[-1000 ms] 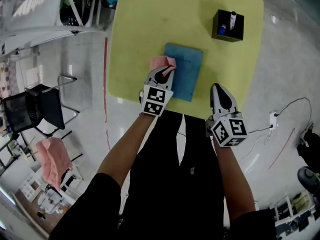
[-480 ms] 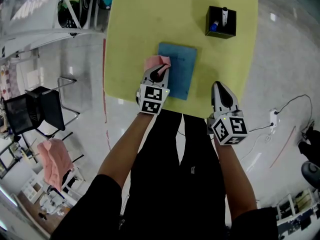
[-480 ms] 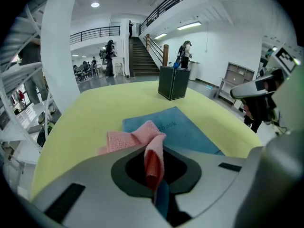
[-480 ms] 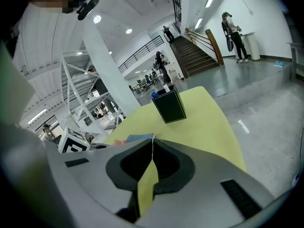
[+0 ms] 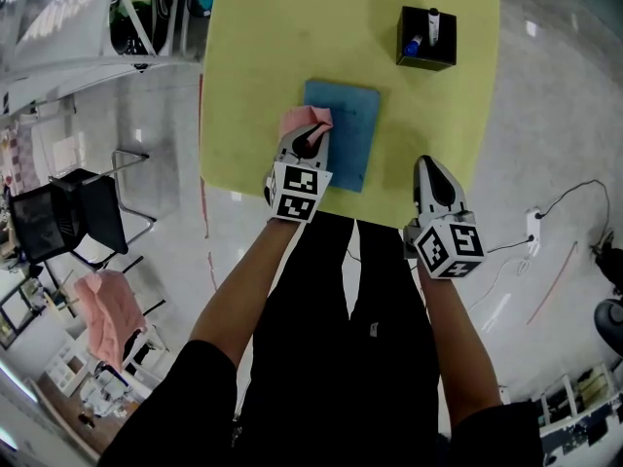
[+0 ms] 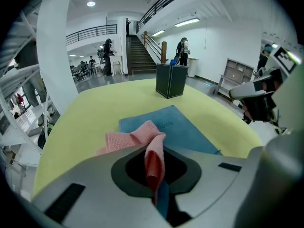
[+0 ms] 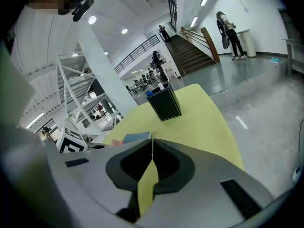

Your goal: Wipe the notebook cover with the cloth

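Head view: your left tool clenches the cloth so its loose end lies on the notebook for wiping; your right tool, closed empty, hangs clear.

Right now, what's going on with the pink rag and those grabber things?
A person holds a gripper in each hand. The left gripper is shut on a pink cloth, which sits at the left edge of the blue notebook on the yellow table. The right gripper is shut and empty, near the table's front edge.
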`<state>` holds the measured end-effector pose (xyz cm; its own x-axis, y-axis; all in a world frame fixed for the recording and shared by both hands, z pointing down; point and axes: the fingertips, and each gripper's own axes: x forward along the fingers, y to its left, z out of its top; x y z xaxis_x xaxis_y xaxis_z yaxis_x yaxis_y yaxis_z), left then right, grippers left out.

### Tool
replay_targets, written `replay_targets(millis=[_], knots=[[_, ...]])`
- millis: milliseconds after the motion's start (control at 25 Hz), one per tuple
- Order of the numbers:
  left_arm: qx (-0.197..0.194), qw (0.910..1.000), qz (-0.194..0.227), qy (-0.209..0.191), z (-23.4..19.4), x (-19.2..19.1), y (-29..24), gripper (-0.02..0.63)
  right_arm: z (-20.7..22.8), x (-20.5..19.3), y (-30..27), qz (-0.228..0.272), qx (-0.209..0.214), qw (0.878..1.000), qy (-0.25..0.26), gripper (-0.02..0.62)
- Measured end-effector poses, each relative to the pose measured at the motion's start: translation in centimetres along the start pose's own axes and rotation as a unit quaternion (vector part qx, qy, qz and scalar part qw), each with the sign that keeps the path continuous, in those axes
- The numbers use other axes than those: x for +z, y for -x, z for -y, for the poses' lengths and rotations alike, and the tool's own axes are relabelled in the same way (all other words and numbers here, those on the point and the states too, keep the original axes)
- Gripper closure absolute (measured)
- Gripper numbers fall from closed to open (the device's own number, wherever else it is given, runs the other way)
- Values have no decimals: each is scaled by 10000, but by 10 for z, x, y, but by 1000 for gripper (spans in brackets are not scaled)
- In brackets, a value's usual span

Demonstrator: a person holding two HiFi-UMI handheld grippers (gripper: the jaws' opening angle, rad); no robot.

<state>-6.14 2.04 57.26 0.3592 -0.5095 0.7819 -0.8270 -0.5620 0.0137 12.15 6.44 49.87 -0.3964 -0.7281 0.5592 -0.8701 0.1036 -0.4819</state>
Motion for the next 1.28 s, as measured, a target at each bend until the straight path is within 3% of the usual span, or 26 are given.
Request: replay_targets(millis=[320,800,1280], knots=[[-115,9999,65,46,10,4,0,575,5,-1,0,67,-291,9996,3,563],[-116,9998,120,-99,13,2,1,575,14,1,2,129,-409,9990,-109,563],[-207,9997,118,4,25,6,-2,575,18,11,2,242,-411,9988,-147,563]])
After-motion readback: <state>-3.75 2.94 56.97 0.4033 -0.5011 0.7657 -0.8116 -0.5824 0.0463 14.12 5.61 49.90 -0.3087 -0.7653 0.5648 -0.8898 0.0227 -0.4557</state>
